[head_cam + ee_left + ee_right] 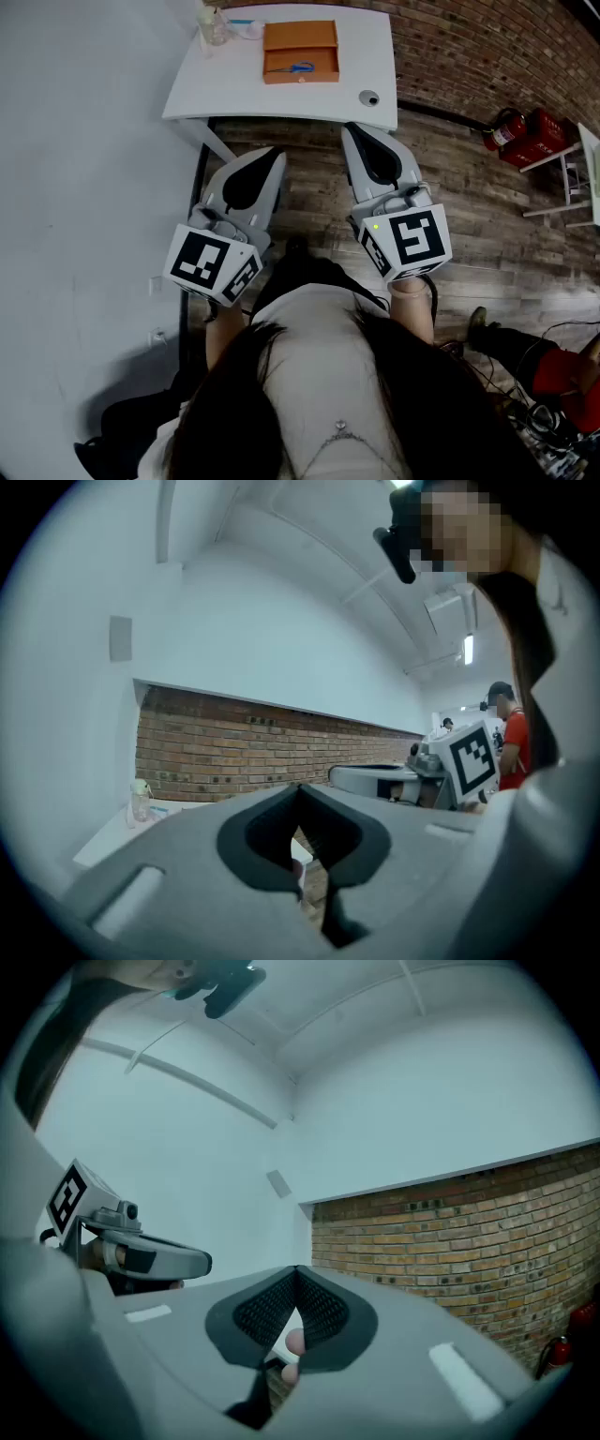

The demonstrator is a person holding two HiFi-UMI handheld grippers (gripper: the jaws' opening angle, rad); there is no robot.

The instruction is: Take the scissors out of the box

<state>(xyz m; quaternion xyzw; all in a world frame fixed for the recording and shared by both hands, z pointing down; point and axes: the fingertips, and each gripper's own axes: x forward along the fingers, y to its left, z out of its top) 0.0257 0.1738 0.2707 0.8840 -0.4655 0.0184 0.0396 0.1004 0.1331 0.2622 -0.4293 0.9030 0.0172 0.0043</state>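
On the far half of the white table, just right of a small clear bottle at the back left corner, sits the orange box. The scissors lie in its open near part, their blue handles showing against the orange. Their long axis runs side to side across the box, roughly parallel to the table's near edge. The handles seem to be toward the right end, though they are too small to be sure. From the grippers the scissors lie straight ahead and well apart, beyond the table's near edge, on a line that falls between the two grippers. The left gripper is held level in front of the person's body and angled slightly inward toward the box, its jaws pressed together with nothing between them. The right gripper is likewise level and pointed forward, its jaws fully closed and empty. Its tip sits a little closer to the table's edge than the left one's, so it looks marginally the nearer, though the difference is slight. Both grippers are tucked close to the torso, short of the table, and neither touches anything on it. By this reading, whichever gripper goes in would have to travel forward over the edge, open its jaws, and come down across the scissors' length rather than along it.
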